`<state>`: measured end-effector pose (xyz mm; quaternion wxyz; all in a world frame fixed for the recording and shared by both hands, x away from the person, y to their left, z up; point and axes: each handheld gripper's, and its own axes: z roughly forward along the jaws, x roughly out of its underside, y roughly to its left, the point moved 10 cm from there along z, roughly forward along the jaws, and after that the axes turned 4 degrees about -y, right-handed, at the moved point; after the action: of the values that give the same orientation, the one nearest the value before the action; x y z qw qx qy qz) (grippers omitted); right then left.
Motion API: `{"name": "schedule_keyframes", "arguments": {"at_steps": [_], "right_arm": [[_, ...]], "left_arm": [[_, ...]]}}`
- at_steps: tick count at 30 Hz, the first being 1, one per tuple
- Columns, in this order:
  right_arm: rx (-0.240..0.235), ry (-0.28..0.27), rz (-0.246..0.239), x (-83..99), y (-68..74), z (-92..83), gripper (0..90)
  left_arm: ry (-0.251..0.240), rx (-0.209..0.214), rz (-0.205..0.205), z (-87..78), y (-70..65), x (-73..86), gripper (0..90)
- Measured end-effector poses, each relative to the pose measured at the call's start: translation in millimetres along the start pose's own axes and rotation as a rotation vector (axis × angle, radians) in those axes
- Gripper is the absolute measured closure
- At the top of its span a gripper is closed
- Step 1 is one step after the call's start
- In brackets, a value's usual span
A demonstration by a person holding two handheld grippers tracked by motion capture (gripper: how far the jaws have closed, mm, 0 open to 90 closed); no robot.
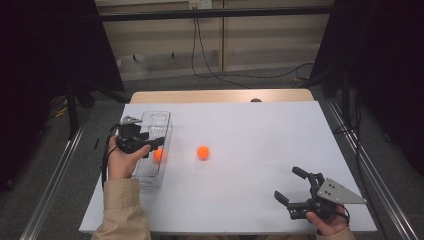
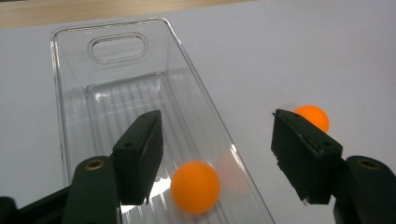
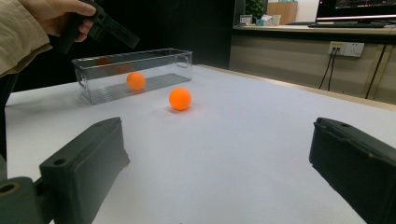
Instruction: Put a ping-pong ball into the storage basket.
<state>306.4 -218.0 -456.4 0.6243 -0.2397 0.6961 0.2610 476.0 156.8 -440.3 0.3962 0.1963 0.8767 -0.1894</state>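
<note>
Jaws of L gripper [image 1: 159,141] apart over bin [image 1: 161,118], mid-left of frame; ball [image 2: 195,186] lies loose inside, let go. R gripper [image 1: 291,185] wide open, empty, lower right. 2nd ball [image 1: 202,152] on table [image 1: 260,130], center, likely next.

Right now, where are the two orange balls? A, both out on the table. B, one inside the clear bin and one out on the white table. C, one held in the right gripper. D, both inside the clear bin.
B: one orange ball lies on the ribbed floor of the clear bin, and the other ball sits on the white table beside it.
</note>
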Motion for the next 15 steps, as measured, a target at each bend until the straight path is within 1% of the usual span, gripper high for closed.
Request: {"name": "schedule_keyframes", "arguments": {"at_steps": [2,6,7,13,15], "right_arm": [[0.000,-0.001,-0.002,-0.2,-0.1,0.0,2.9],[0.001,0.000,0.001,-0.1,-0.1,-0.1,2.9],[0.000,-0.001,-0.002,-0.2,-0.2,0.0,2.9],[0.000,-0.001,-0.002,-0.2,-0.2,-0.1,2.9],[0.000,-0.001,-0.002,-0.2,-0.2,0.0,2.9]], "left_arm": [[0.008,0.003,0.010,0.4,-1.2,0.3,33.5],[0.006,0.008,0.007,1.9,-5.4,-0.7,30.7],[0.008,0.011,0.012,2.2,-6.1,-0.9,30.1],[0.006,0.020,0.009,4.6,-11.6,-1.9,26.8],[0.014,0.022,0.008,5.4,-12.7,-1.3,25.1]]}}
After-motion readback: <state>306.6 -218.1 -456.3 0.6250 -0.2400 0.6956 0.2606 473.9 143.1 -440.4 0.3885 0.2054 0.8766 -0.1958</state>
